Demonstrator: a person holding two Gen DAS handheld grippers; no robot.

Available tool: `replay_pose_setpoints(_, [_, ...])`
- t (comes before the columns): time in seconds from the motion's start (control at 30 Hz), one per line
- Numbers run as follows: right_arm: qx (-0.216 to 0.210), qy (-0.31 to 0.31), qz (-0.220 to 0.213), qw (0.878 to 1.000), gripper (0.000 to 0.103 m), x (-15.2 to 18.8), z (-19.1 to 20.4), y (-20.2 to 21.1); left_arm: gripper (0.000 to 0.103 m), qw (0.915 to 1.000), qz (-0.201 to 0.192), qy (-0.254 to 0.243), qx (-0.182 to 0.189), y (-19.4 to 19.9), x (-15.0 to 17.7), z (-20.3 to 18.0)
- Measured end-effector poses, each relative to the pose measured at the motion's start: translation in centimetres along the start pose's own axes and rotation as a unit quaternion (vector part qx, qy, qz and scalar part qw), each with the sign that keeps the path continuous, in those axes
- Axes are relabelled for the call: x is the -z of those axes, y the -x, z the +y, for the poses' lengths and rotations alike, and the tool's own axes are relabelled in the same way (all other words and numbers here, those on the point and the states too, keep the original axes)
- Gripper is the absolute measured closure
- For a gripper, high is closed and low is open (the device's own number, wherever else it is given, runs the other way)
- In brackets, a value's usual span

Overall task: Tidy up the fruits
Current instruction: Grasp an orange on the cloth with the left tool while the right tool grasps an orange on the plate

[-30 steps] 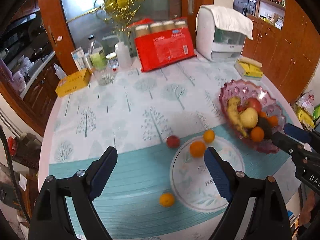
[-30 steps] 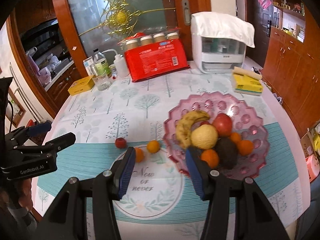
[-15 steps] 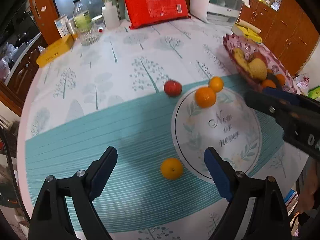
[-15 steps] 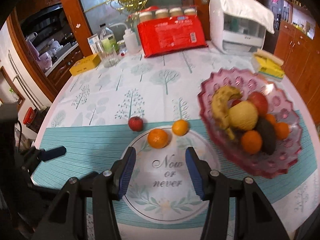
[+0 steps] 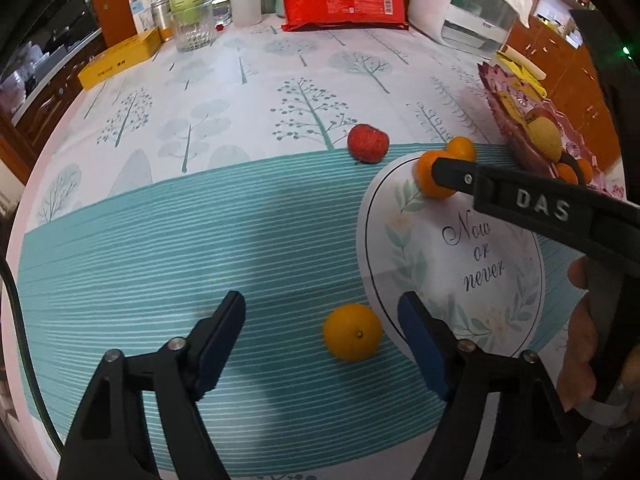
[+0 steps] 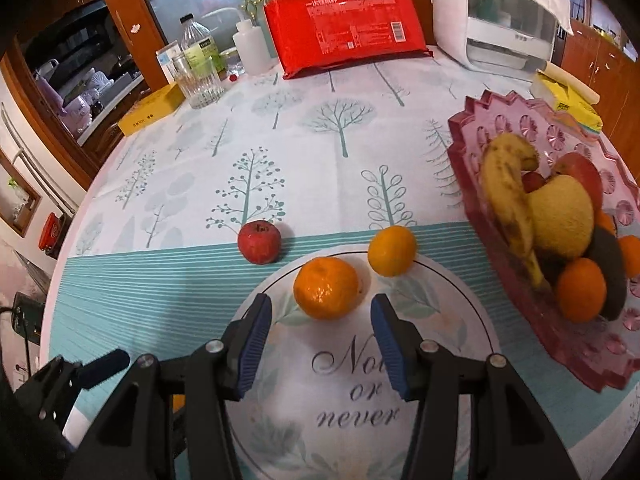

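Observation:
My left gripper [image 5: 322, 316] is open, low over the table, with a loose orange [image 5: 352, 332] lying between its fingers, nearer the right one. My right gripper [image 6: 320, 316] is open and empty, just short of a tangerine [image 6: 326, 287] on the round "Now or never" print. A smaller orange [image 6: 392, 250] and a red apple [image 6: 259, 242] lie just beyond. The pink glass fruit bowl [image 6: 516, 276] at the right holds a banana, a yellow fruit, an apple and oranges. The right gripper's arm [image 5: 520, 196] crosses the left wrist view and partly hides the tangerine [image 5: 430, 178].
At the table's far side stand a red packet [image 6: 344, 20], a white appliance [image 6: 496, 20], a glass [image 6: 198, 84], bottles and a yellow box [image 6: 154, 110]. A yellow pack [image 6: 568, 100] lies behind the bowl. The table's round edge runs along the left.
Both grippers have moved down and forward toward the table. The left one closed in on the loose orange, the right one on the tangerine. Both stayed open.

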State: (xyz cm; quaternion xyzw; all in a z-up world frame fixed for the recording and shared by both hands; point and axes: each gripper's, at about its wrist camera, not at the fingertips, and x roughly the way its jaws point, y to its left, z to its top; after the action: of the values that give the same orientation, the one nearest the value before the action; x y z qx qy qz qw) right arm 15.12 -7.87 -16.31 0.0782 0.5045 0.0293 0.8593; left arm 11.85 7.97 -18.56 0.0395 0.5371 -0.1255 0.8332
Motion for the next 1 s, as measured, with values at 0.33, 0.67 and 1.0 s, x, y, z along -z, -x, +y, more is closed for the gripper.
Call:
replay_pose_setpoints(0.33, [0.018,0.015,0.014,1.0,0.051,-0.5,0.1,-2.4,0.034,0.9994,0.0,0.034,0.003,-0.7,0.1,0.8])
replay_pose_setpoints(0.67, [0.019,0.025,0.017,0.999,0.052,-0.5,0.1,-3.1,0.048,0.9992,-0.003,0.037,0.015,-0.6,0.3,0.2])
replay_pose_setpoints(1.0, [0.009,0.034,0.011,0.999,0.062,-0.2,0.1,-3.2,0.072,0.9992,0.006,0.006,0.039,-0.7,0.4,-1.6])
